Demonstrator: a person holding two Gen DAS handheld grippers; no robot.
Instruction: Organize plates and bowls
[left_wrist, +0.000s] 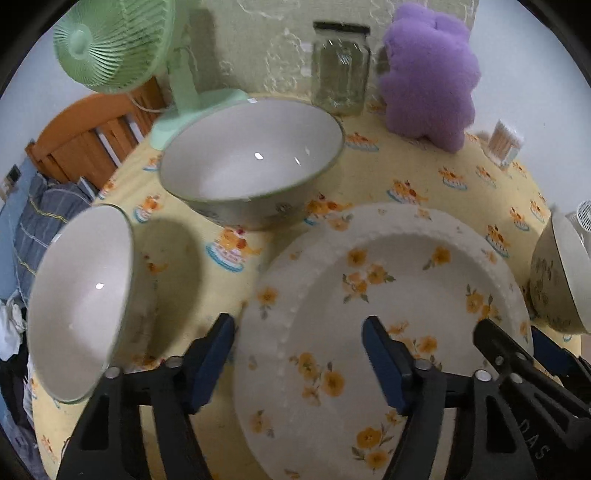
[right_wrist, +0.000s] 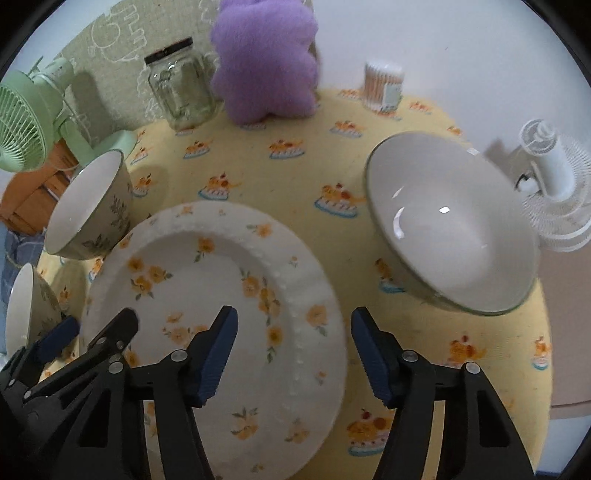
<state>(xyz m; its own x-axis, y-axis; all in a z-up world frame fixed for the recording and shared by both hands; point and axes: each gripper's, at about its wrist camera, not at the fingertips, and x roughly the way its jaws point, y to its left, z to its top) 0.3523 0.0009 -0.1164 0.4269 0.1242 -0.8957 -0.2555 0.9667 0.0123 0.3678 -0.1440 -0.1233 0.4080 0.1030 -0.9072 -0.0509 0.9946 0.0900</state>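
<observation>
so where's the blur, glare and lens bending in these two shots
Left wrist view: the near bowl is smeared at its rim, small white glints sit in both bowls, and the table edge curves like a dome. Right wrist view: glare streaks in the big bowl, soft jar, dark corners.

A: Left wrist view: fan (left_wrist: 110, 40) cut by the top edge. Right bowl (left_wrist: 561, 273) half out at the lens rim. Plate (left_wrist: 369, 332) near edge hidden behind the left gripper (left_wrist: 299, 363).

B: Right gripper (left_wrist: 517, 347) there?

A: Partly, one finger shows, the rest cut off. Can't tell its grip from that view.

B: Right wrist view?

A: Plush (right_wrist: 266, 59) top cropped. Small left bowl (right_wrist: 26, 306) clipped by the lens rim and partly behind the left gripper (right_wrist: 96, 332). White fan (right_wrist: 554, 188) blurred. Jar (right_wrist: 181, 88) contents unreadable. Worktop (right_wrist: 480, 332) near edge hidden.
</observation>
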